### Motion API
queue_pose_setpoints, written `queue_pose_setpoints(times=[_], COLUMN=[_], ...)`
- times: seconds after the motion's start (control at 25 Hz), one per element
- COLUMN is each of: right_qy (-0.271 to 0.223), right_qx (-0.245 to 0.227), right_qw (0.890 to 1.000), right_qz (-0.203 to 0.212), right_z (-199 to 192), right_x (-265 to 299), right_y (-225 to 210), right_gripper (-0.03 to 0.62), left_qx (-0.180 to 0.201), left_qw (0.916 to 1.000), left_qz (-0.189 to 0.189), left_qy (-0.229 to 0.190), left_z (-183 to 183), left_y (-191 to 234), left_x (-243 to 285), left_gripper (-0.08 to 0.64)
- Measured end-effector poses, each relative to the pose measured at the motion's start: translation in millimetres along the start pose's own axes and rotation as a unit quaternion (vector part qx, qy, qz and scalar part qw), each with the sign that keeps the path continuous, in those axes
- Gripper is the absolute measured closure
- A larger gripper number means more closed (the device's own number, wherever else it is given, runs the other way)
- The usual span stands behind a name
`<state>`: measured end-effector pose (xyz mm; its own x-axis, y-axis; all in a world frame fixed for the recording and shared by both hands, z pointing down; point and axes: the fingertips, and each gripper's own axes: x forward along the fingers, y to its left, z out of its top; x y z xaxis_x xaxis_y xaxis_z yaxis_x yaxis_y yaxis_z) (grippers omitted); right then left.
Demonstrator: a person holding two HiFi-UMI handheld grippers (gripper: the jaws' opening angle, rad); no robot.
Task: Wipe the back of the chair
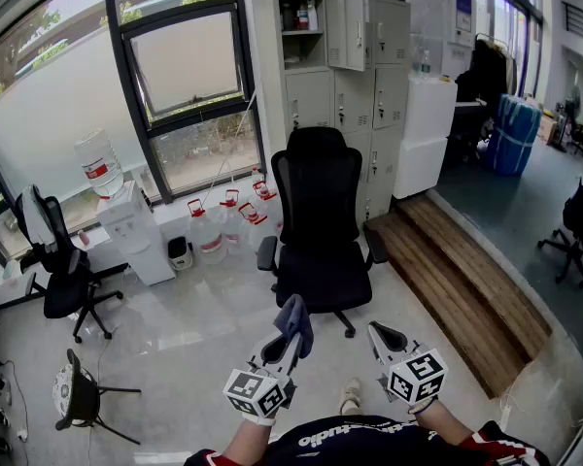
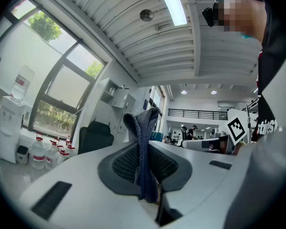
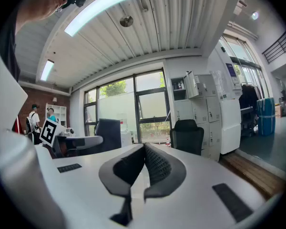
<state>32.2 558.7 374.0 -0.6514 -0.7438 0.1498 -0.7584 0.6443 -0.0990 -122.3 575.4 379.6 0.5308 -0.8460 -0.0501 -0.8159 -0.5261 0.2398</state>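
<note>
A black mesh office chair point(image 1: 320, 223) stands on the pale floor ahead of me, its seat facing me and its tall back toward the lockers. It shows small in the left gripper view as the chair point(image 2: 94, 136) and in the right gripper view as the chair point(image 3: 187, 134). My left gripper point(image 1: 289, 338) is shut on a blue-grey cloth point(image 1: 295, 321), which stands up between the pads as the cloth point(image 2: 143, 149). My right gripper point(image 1: 382, 339) is shut with nothing in it. Both are held short of the chair.
Grey lockers point(image 1: 355, 76) stand behind the chair. Water jugs point(image 1: 223, 226) and a dispenser point(image 1: 134, 231) line the window wall at left. A second black chair point(image 1: 63, 275) and a small stool point(image 1: 78, 393) sit at far left. A wooden step point(image 1: 462, 284) runs along the right.
</note>
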Motion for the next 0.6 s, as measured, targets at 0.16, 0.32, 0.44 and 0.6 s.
queue_pose_setpoints(times=[0.16,0.32,0.44,0.6], right_qy=[0.001,0.006,0.007,0.0], right_qx=[-0.004,-0.002,0.007,0.019], right_qw=[1.0,1.0,1.0,1.0], right_qz=[-0.003,-0.002,0.001,0.002], right_z=[-1.6,-6.4,-7.1,-1.8], right_x=[-1.8,-2.1,-1.6,2.1], right_y=[-5.4,-5.8,-7.2,-10.4], right_gripper=[0.581,0.581,0.581,0.58], left_qx=[-0.002,-0.004,-0.006,-0.012], left_qw=[1.0,1.0,1.0,0.9999], left_qz=[0.0,0.002,0.003,0.006], left_qy=[0.0,0.0,0.0,0.001], left_z=[-3.3,-6.6,-8.4,-7.9], left_y=[-2.0,-1.0,-1.1,1.8], left_x=[2.8,2.9,4.1,7.7], left_gripper=[0.505,0.506,0.506,0.505])
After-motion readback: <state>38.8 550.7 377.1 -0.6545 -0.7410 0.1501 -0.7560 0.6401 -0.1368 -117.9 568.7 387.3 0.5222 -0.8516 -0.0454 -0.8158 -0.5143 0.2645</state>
